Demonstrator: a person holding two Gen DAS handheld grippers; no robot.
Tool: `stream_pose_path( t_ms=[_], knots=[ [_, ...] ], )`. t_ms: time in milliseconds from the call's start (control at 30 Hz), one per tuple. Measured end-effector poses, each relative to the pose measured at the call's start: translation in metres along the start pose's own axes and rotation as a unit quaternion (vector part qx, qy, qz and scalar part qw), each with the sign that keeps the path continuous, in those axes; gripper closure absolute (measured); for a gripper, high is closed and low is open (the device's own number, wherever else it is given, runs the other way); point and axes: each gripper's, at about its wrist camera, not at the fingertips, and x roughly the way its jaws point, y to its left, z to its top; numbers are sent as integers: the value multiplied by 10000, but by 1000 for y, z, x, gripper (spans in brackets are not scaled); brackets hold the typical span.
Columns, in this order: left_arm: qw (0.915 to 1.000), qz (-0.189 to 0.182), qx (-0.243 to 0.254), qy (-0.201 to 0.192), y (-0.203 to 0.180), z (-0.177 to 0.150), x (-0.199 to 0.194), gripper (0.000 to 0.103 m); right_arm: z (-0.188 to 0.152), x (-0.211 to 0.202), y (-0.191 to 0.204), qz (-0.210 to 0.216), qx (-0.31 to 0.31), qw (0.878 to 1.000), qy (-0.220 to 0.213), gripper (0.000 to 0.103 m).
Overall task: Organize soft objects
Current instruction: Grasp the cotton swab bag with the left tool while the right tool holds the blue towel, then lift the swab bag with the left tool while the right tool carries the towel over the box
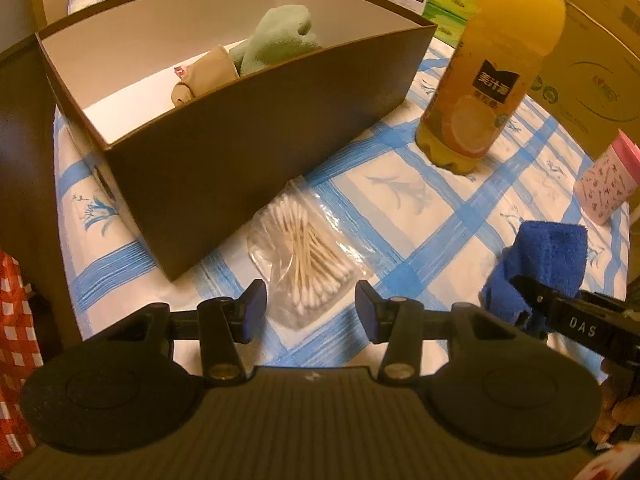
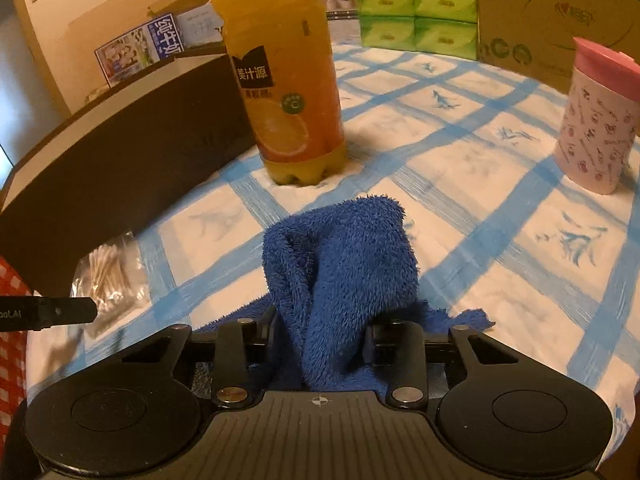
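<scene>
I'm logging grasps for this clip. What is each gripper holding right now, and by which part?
The right gripper is closed on the blue towel, pinching a bunched fold that stands up from the table. The left gripper holds nothing; its jaws stand open above the bag of cotton swabs.

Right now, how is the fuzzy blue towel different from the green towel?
The blue towel is outside the brown box, bunched up on the checked tablecloth; the green towel already lies inside the box, beside a beige cloth. The blue towel sits between the jaws of the right gripper; no gripper is near the green one. The blue is dark and bright, the green pale. Both are soft, fluffy and crumpled.
</scene>
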Motion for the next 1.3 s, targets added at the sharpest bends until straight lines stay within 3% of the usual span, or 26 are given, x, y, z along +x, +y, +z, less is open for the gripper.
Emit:
stream_pose_path(
  t_ms=[333,533,633,867,1300],
  knots=[
    [9997,82,-201,145,-4,19,30,49,8,13,0,34,-11,9999,111,65],
    [9997,240,17,104,-16,22,43,49,9,16,0,45,-70,9998,158,65],
    [9995,285,139,80,-19,22,46,51,8,16,-1,56,-75,9998,154,65],
    [9994,184,308,12,-21,19,41,65,8,16,-1,70,-119,9998,147,65],
    [9981,-54,602,81,-31,-2,22,71,7,13,0,64,-166,9997,171,66]
  ],
)
